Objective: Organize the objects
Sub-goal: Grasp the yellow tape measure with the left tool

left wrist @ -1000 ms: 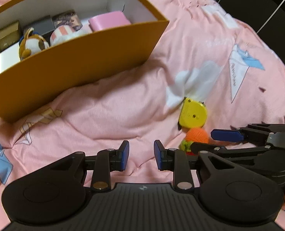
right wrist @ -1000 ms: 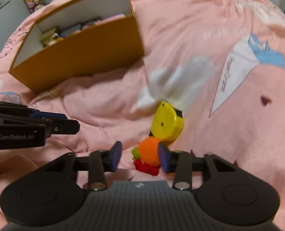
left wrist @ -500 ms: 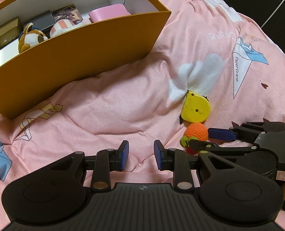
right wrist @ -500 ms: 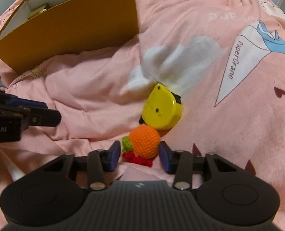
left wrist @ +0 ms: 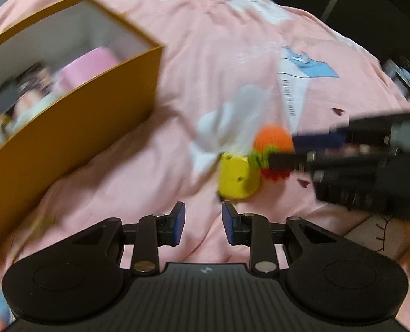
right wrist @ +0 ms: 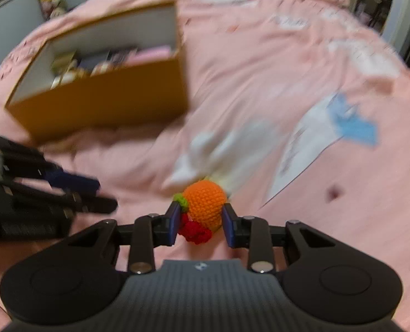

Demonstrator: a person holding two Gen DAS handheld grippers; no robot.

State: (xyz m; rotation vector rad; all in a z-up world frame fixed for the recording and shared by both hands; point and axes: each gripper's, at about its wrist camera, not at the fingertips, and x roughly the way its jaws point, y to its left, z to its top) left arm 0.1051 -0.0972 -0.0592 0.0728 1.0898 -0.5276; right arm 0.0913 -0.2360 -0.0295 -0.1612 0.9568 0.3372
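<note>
A crocheted orange toy (right wrist: pixel 205 204) with green and red parts sits between the blue pads of my right gripper (right wrist: pixel 200 218). Its jaws are closing and press on both sides of the toy. In the left wrist view the toy (left wrist: pixel 272 139) hangs off the quilt in that gripper (left wrist: pixel 281 150), just above a yellow tape measure (left wrist: pixel 238 177). My left gripper (left wrist: pixel 203 221) hovers near the tape measure, jaws a little apart, opening slightly, nothing between them. It also shows at the left of the right wrist view (right wrist: pixel 102 195).
An open orange cardboard box (left wrist: pixel 66 132) with white inner walls lies on the pink printed quilt (right wrist: pixel 329 221) to the back left. Inside it are a pink box (left wrist: pixel 88 66) and several small items, blurred. Dark furniture borders the bed at the right.
The right jaws narrowed onto the orange toy and lifted it off the quilt above the tape measure. My left gripper shifted and rolled, so the box slid to the left of its view.
</note>
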